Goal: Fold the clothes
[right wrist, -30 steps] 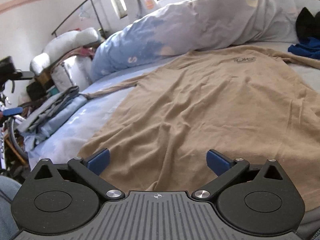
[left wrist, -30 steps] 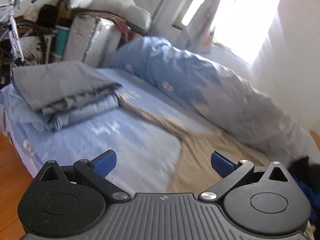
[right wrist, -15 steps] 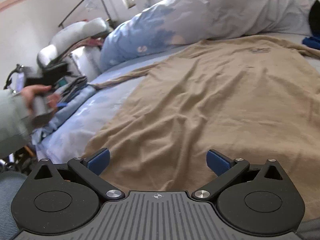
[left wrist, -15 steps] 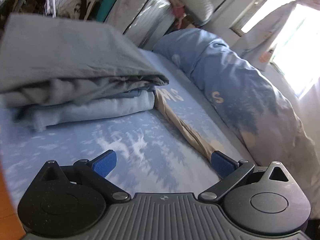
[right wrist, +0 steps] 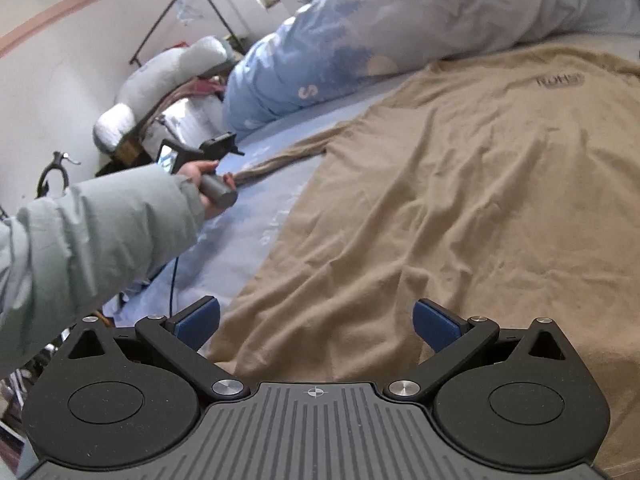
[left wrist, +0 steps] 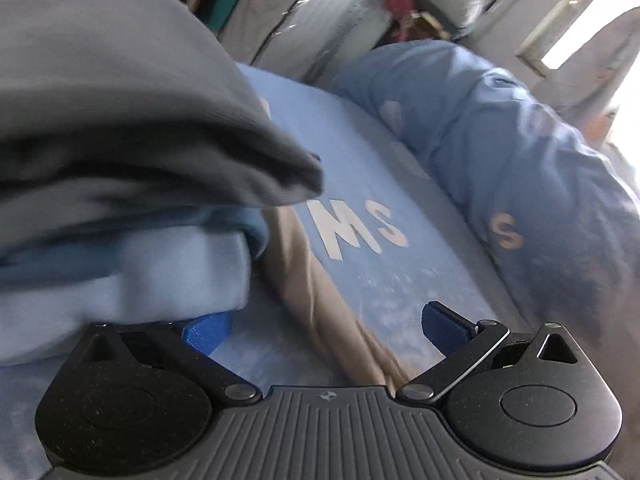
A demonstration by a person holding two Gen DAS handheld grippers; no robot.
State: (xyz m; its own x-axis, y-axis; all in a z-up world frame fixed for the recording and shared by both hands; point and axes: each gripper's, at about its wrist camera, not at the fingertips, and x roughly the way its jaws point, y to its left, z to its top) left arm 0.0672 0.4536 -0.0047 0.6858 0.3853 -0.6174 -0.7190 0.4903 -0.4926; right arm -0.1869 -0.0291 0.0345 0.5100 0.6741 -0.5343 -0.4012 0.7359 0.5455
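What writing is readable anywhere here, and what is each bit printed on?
"MS": large white letters on the light blue bed sheet, the start hidden under the tan shirt sleeve.
"S": pale letter on the rolled blue patterned duvet.
Dark chest logo on the tan long-sleeved shirt: too blurred to read.

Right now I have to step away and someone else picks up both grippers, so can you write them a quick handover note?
Left gripper: open, low over the tan shirt's long sleeve, beside the folded stack; nothing gripped.
Right gripper: open, hovering at the tan shirt near its edge closest to the camera; nothing gripped.
The shirt lies spread flat on the bed, sleeve stretched out toward the stack.
Done: grey and blue pieces already folded and stacked.
Left: fold the shirt; no fold has been made in it yet.
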